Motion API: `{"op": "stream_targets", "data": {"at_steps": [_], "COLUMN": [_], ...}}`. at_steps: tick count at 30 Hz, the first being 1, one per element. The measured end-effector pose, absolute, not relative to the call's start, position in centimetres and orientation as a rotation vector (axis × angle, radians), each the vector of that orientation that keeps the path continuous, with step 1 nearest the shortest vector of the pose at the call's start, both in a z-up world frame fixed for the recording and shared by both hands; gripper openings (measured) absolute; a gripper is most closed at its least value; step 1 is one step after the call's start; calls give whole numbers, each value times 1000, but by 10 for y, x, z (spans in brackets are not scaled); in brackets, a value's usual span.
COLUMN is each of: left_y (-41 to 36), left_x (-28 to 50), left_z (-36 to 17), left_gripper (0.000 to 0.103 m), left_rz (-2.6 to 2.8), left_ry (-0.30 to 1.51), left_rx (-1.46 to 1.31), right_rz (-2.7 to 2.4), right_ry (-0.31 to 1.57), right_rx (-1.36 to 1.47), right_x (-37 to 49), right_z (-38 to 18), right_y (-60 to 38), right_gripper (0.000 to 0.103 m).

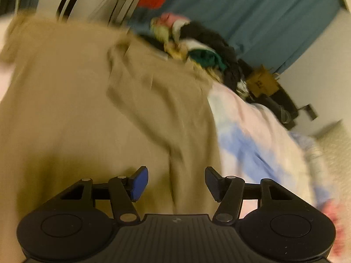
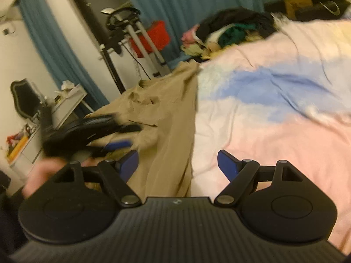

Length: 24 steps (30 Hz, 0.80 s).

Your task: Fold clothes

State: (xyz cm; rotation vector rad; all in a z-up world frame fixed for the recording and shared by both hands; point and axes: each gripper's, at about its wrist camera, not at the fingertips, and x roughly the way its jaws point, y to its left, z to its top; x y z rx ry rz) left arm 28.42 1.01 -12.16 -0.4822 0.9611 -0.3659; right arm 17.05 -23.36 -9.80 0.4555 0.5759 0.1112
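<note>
Both wrist views look close along the bed; both share tan trousers.

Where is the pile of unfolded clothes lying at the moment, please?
The pile of clothes sits at the bed's far end in both views, beyond the tan garment, before the teal curtain.

No text, brand, number or sign could be read in either view. The cardboard box beyond the bed carried dark printing on its side, but blur left it illegible. The black bag behind the bed showed a pale curved mark, too smeared to tell as a logo. A small emblem sat on the ribbed body of each gripper, too tiny to make out.
</note>
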Motion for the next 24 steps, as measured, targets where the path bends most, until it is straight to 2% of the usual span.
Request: {"op": "stream_targets", "data": {"at_steps": [2,5,6,7,8,14,17,18,20,22,24], "left_y": [-1,-17,-19,-23,-27,-55,-58,-56,-50,-40,-30], "left_x": [315,358,364,368,371,382,383,382,378,364,338], "left_z": [-132,-144,-143,-140,-135,-105,-114,-118,-124,-121,-114], "left_gripper": [61,51,38,11,3,3,5,10,12,29,33], "left_rz": [-332,-287,-283,-275,-264,-135,-117,-128,-154,-199,-260], "left_ry": [930,882,866,846,822,676,701,719,748,771,790], "left_rx": [-488,-500,-511,-500,-463,-134,-99,-111,-138,-175,-204], "right_rz": [107,100,97,96,94,85,84,84,84,85,86], "right_ry": [566,583,592,603,613,632,645,645,646,636,622], "right_rx": [437,434,439,450,460,541,562,564,568,568,566], "right_x": [174,187,192,197,202,226,231,231,231,230,227], "right_z": [-99,-107,-111,-115,-119,-139,-145,-146,-147,-145,-142], "right_y": [-234,-237,-238,-240,-243,-256,-258,-258,-259,-259,-260], "right_gripper": [81,81,81,81,81,81,81,81,81,81,81]}}
